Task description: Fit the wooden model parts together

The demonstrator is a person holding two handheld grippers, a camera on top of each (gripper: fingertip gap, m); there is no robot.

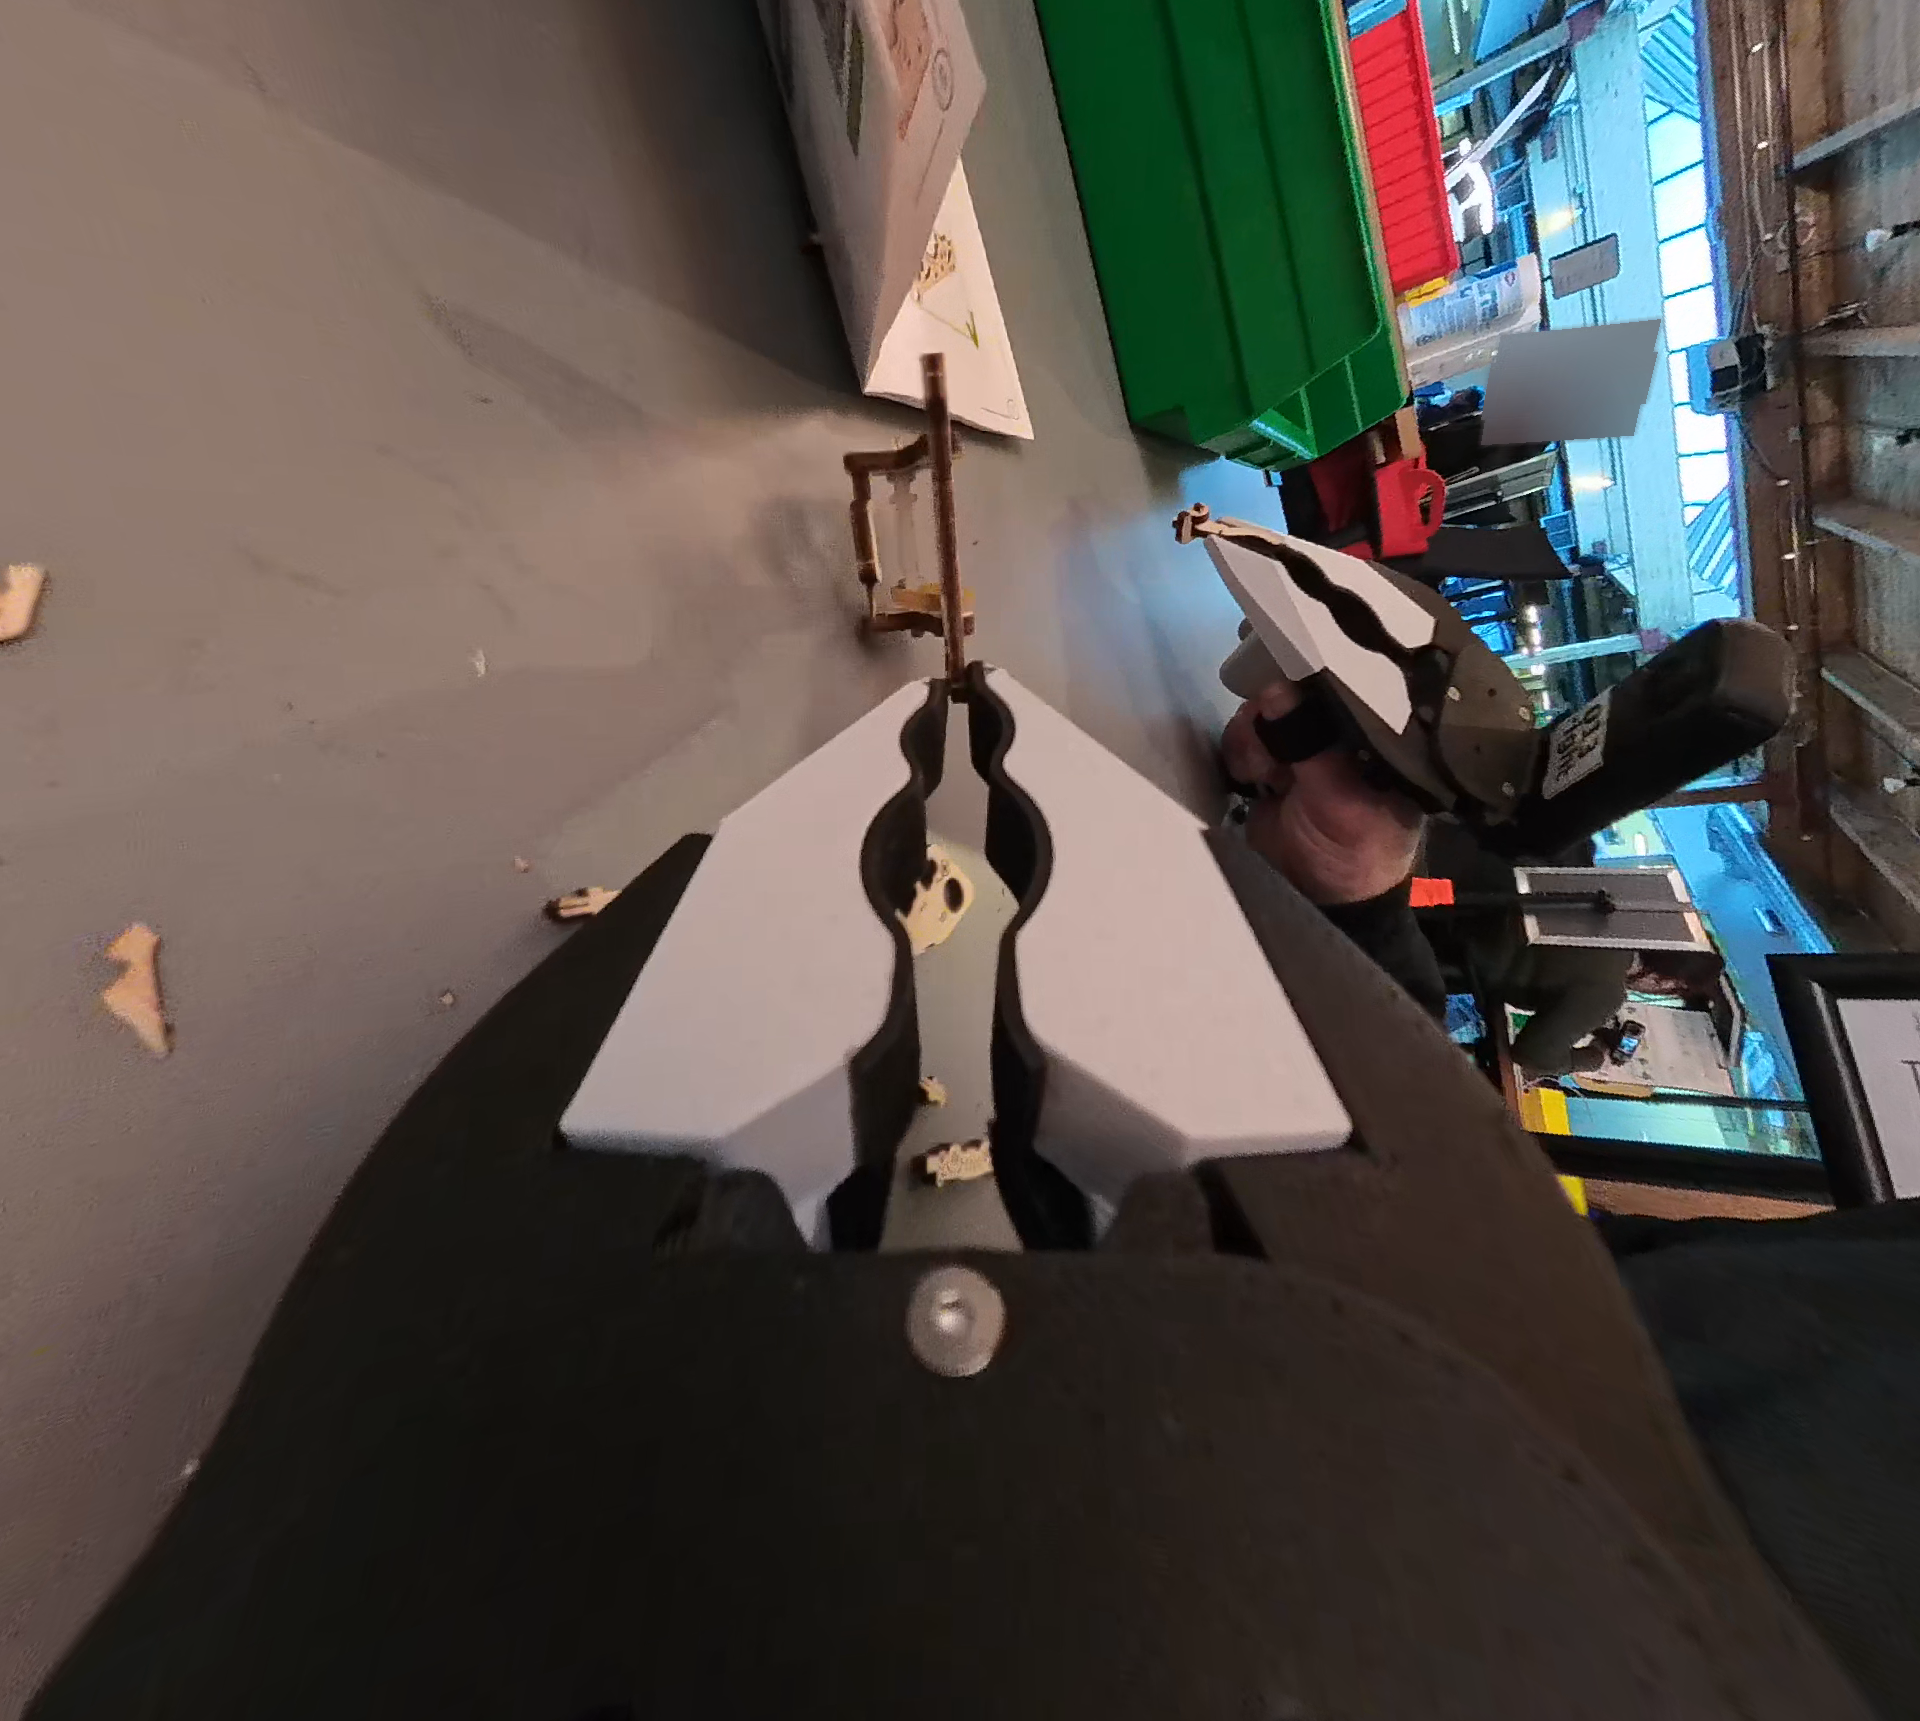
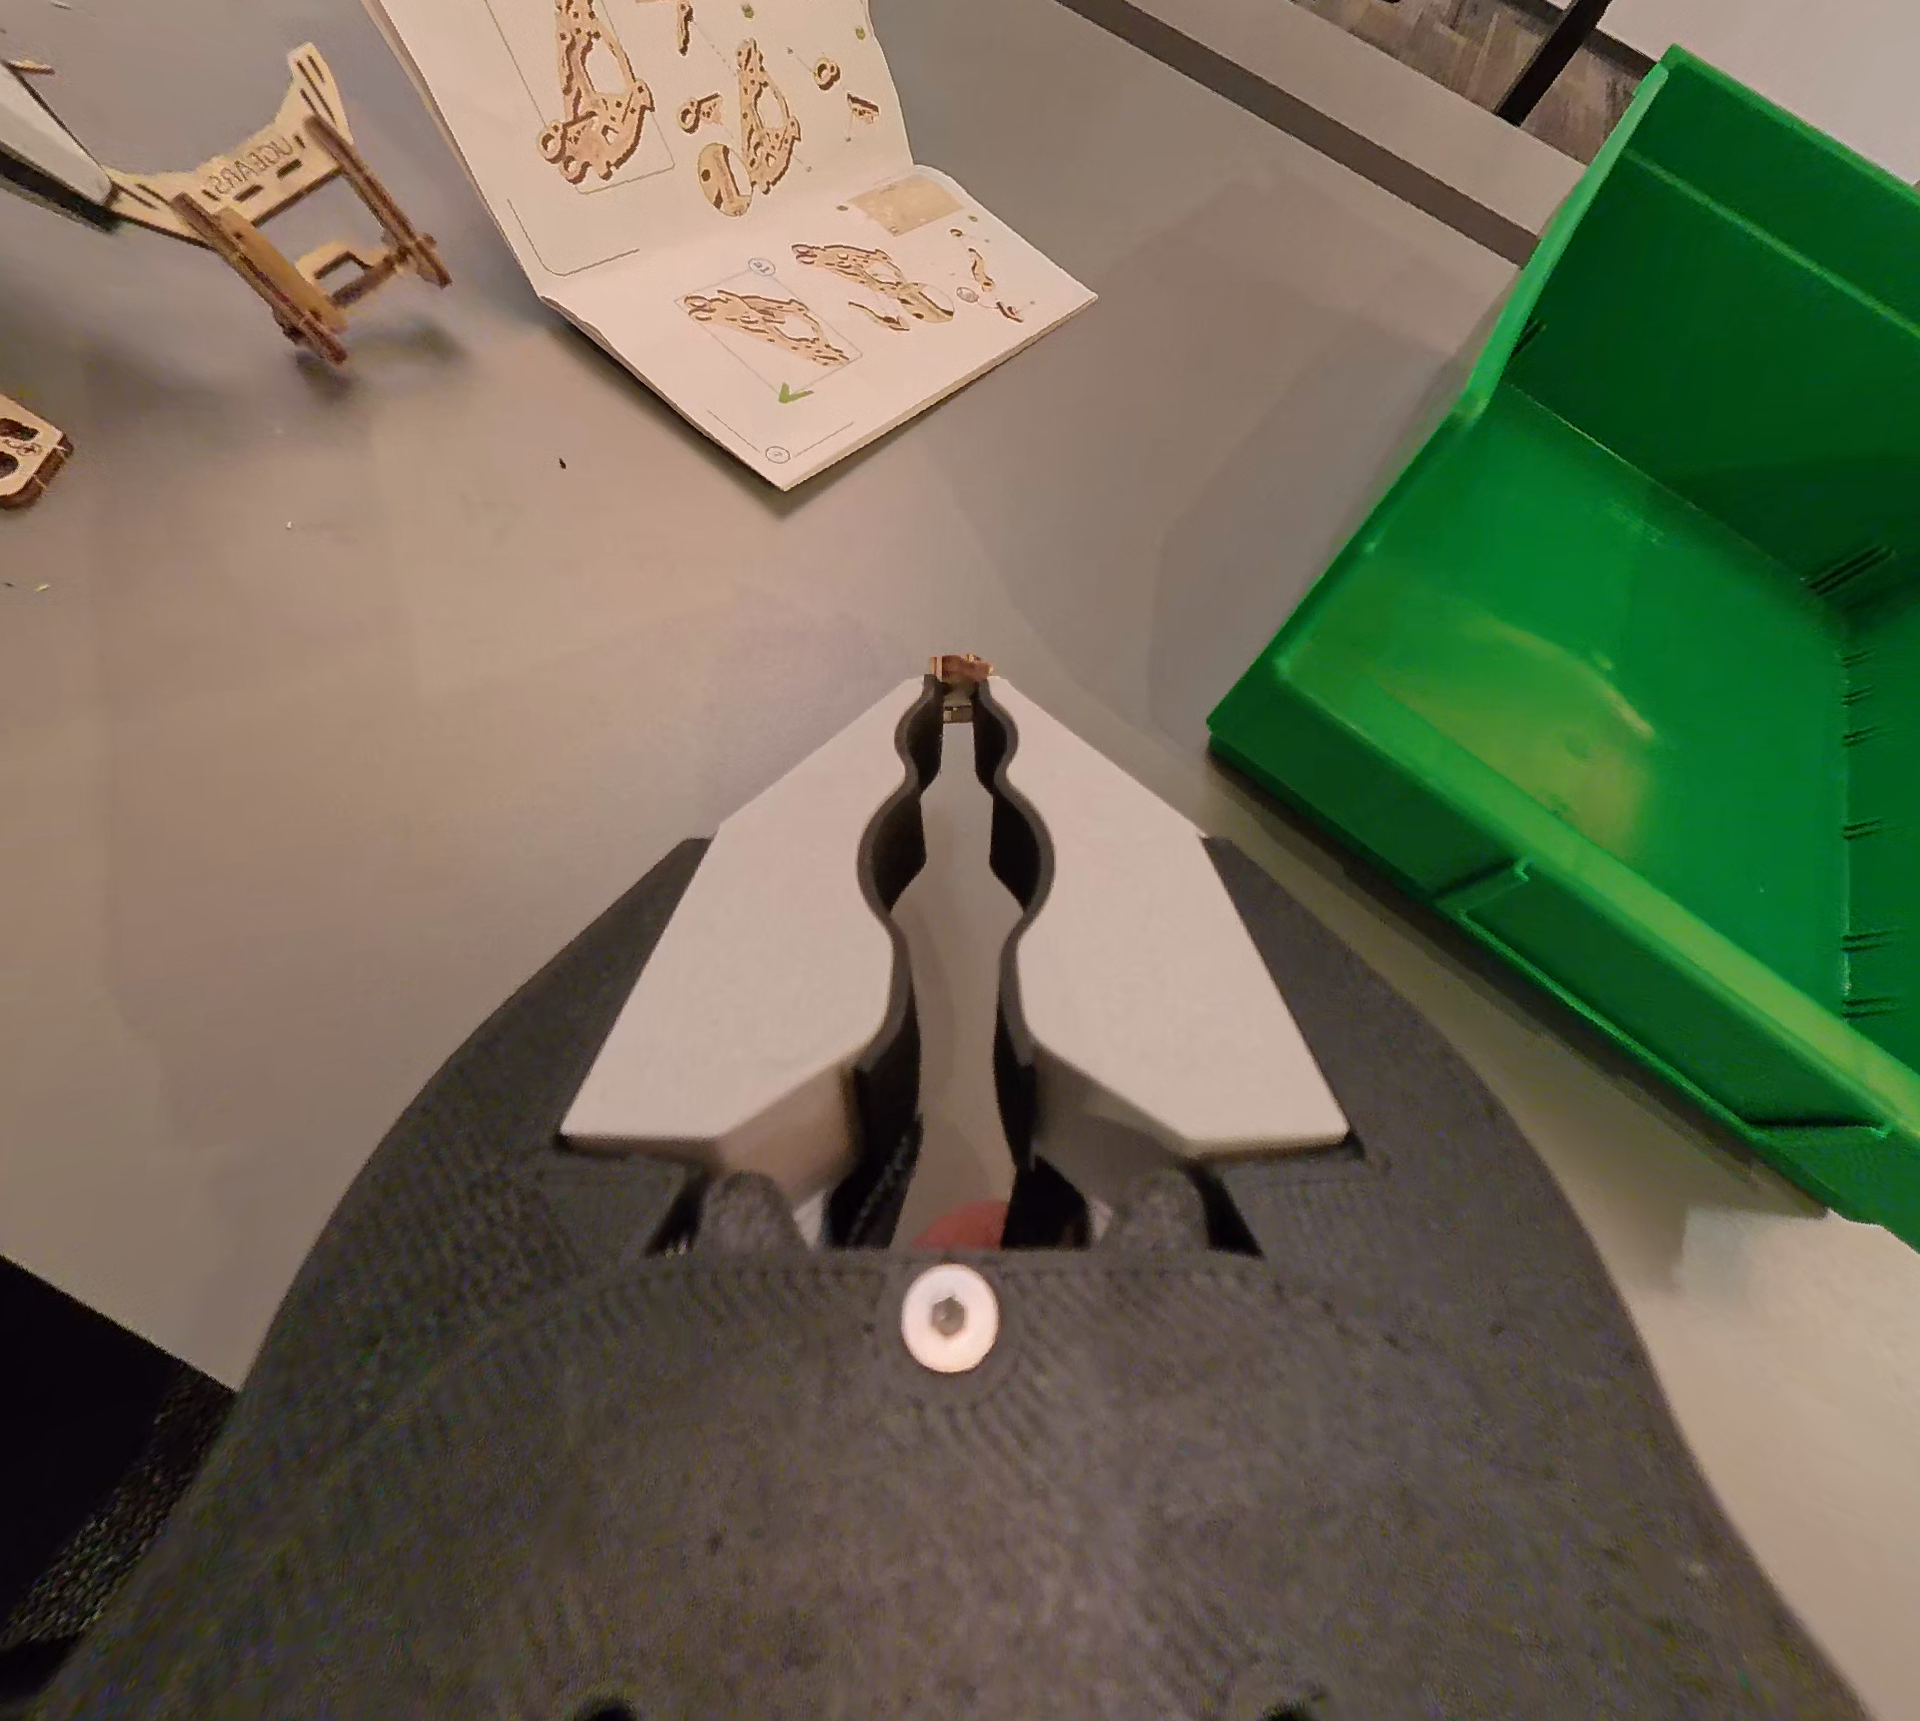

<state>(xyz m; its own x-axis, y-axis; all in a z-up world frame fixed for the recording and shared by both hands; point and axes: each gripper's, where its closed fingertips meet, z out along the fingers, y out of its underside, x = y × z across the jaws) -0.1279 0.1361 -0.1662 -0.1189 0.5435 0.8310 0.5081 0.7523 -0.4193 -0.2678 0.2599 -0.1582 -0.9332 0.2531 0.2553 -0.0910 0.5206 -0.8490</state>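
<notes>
We take instruction booklet (image 2: 665,144) as landmark. Wooden frame (image 2: 281,217) stands on grey table (image 2: 520,632) just left of booklet. Left gripper (image 1: 958,684) clenched on thin edge of frame's plate. Right gripper (image 2: 958,684) pinches small wooden part (image 2: 958,665), in front of booklet, well apart from frame. We judge parts light, stiff, thin, snap-prone: grip flat faces near joint, press gently.
</notes>
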